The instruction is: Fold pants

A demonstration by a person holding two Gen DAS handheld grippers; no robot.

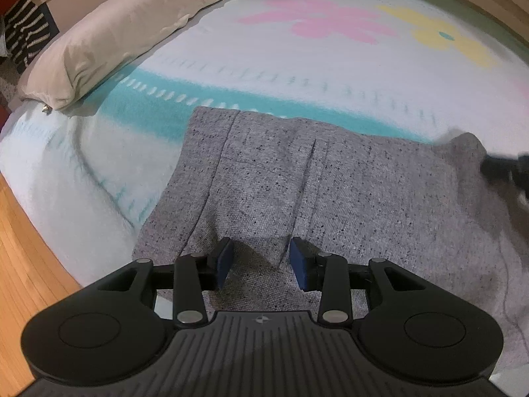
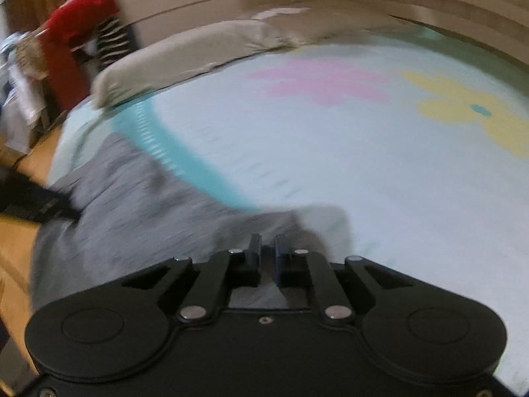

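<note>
The grey pants [image 1: 297, 178] lie on the bed [image 1: 330, 76], near its edge, with the pillow [image 1: 115, 33] well beyond. My left tongs [image 1: 261, 261] stand apart over the near cloth, a small raised pleat between the pads, nothing pinched. I judge they should close low on that edge before any lift. My right tongs [image 2: 267, 248] are nearly together at a lifted corner; blur hides whether cloth is caught, so I cannot tell. Both corners should travel level, or the fold skews
</note>
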